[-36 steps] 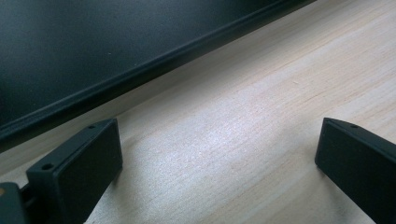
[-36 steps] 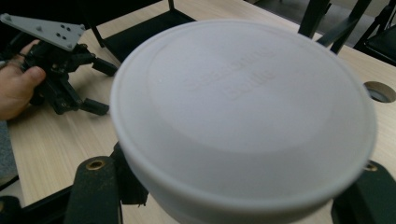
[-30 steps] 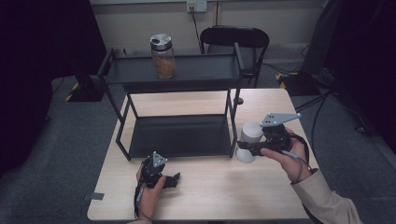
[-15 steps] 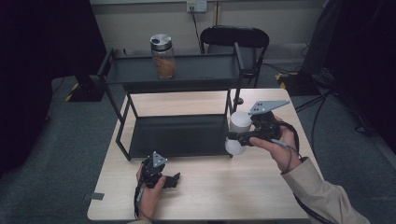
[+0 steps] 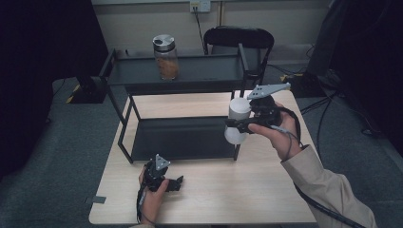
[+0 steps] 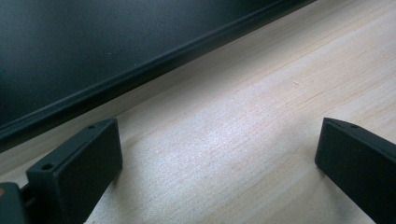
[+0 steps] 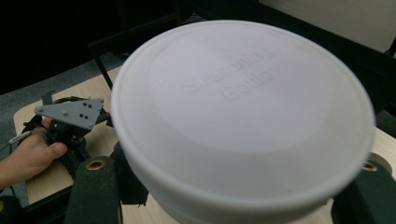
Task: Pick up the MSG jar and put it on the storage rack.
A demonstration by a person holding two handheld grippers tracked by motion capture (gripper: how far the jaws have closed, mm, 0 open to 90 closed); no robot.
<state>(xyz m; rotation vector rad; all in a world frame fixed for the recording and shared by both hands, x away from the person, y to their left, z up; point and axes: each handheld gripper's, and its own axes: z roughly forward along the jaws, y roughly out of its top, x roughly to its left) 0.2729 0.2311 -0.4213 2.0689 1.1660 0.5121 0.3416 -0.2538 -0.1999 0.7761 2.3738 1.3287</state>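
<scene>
Since a second ago, the right tongs [image 5: 236, 125] have carried the white round plastic seasoning bottle [image 5: 236, 121] up from the desk [image 5: 266, 185] toward the right post of the black two-level metal shelf rack [image 5: 190, 76]. They are closed on its body, and it hangs in the air above the lower tray's right edge. I think the bottle goes on the top tray, so it should rise clear of the rim, stay upright, and land apart from the glass jar with silver lid [image 5: 166, 57]. Its lid [image 7: 243, 112] is smooth, matte white, with faint raised letters. The left tongs [image 5: 171, 183] rest wide open on the desk, holding nothing.
</scene>
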